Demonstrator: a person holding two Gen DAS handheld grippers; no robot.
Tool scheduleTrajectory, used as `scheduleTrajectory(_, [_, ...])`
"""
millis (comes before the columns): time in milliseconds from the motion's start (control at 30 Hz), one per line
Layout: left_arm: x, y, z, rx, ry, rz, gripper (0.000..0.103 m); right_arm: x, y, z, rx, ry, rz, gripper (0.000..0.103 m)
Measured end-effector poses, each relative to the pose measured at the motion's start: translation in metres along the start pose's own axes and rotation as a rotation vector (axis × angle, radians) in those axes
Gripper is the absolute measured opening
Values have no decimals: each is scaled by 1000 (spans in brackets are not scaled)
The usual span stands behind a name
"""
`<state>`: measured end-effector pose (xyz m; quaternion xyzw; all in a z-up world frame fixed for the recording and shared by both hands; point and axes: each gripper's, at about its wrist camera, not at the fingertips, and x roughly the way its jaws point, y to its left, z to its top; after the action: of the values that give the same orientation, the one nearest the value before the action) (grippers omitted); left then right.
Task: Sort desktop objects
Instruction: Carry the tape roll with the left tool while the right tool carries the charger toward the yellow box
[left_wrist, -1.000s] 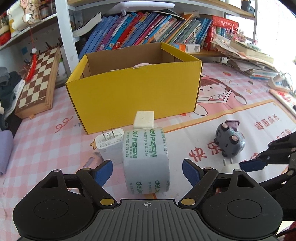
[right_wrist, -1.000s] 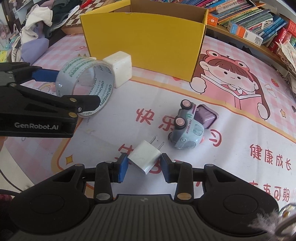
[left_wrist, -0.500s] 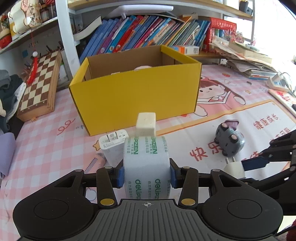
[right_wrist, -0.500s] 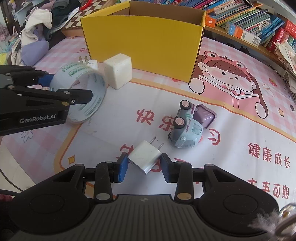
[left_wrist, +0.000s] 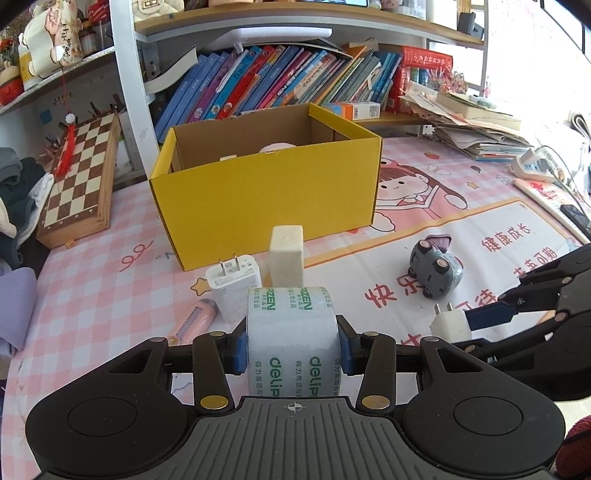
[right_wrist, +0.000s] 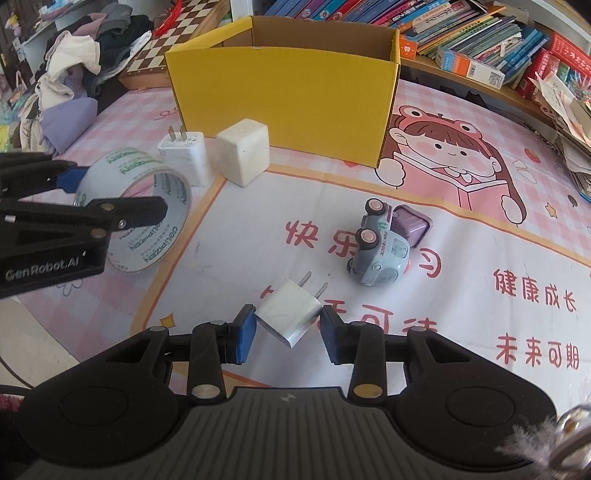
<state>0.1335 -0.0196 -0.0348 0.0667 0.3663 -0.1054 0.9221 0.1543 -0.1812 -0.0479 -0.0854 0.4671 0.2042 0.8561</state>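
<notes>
My left gripper (left_wrist: 292, 349) is shut on a roll of clear tape with green print (left_wrist: 292, 339), held above the mat; the roll also shows in the right wrist view (right_wrist: 140, 210). My right gripper (right_wrist: 288, 328) is shut on a small white plug charger (right_wrist: 290, 314), seen in the left wrist view too (left_wrist: 447, 326). The open yellow cardboard box (left_wrist: 269, 199) stands beyond, with something pale inside. On the mat lie a larger white charger (left_wrist: 234, 284), a white block (left_wrist: 287, 254), a grey toy car (left_wrist: 436, 273) and a pink utility knife (left_wrist: 192, 321).
A chessboard (left_wrist: 79, 181) leans at the left beside a pile of clothes (right_wrist: 74, 85). Bookshelves (left_wrist: 280, 85) run behind the box. Stacked papers and books (left_wrist: 476, 129) sit at the right. The pink cartoon mat (right_wrist: 461, 206) covers the desk.
My left gripper closed on the tape roll and lifted it toward the camera. My right gripper kept its hold on the small charger and rose slightly.
</notes>
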Motion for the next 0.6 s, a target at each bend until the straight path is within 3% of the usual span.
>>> scheduleTrajectory(300, [-18, 12, -10, -4, -15, -11, 43, -8, 17, -1, 8, 5, -40, 36])
scheduleTrajectory(600, [-37, 27, -14, -33, -45, -21, 43, -19, 32, 5, 27, -14, -26, 36])
